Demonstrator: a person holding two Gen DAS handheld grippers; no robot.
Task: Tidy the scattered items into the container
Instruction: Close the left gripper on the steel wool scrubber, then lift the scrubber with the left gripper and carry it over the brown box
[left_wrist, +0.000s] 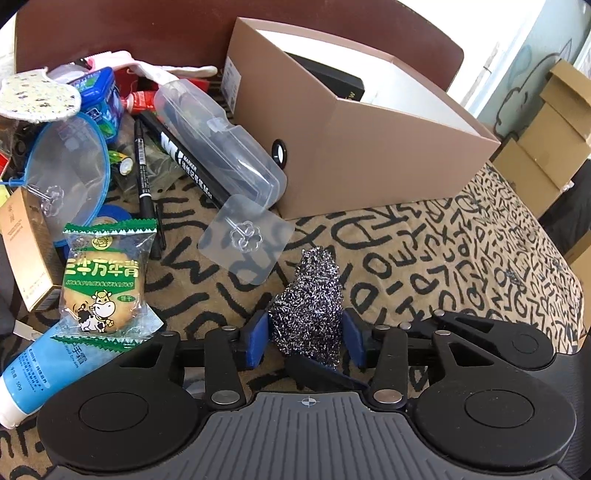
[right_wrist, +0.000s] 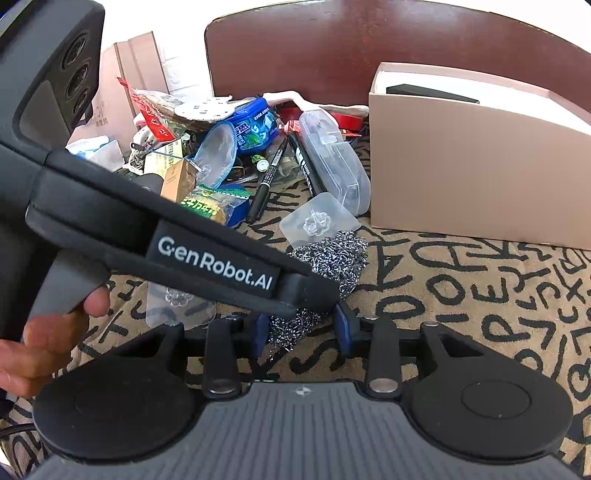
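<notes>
A: Left claw (left_wrist: 306, 332) had its blue pads closed partway onto the steel-wool scourer (left_wrist: 314, 295), one pad touching each flank; scourer stood on end, long axis pointing away from the claw toward the box.

B: And the right claw (right_wrist: 301, 325)?

A: Same scourer sat between its pads too, jaws about as wide as the wad. Left tool body crossed the right wrist view, so contact there could not be confirmed.

B: Container?

A: Tan cardboard box (left_wrist: 369, 155) lay ahead and slightly right of the left claw, open top, near but apart. Judged: lift, carry forward over the near wall.
</notes>
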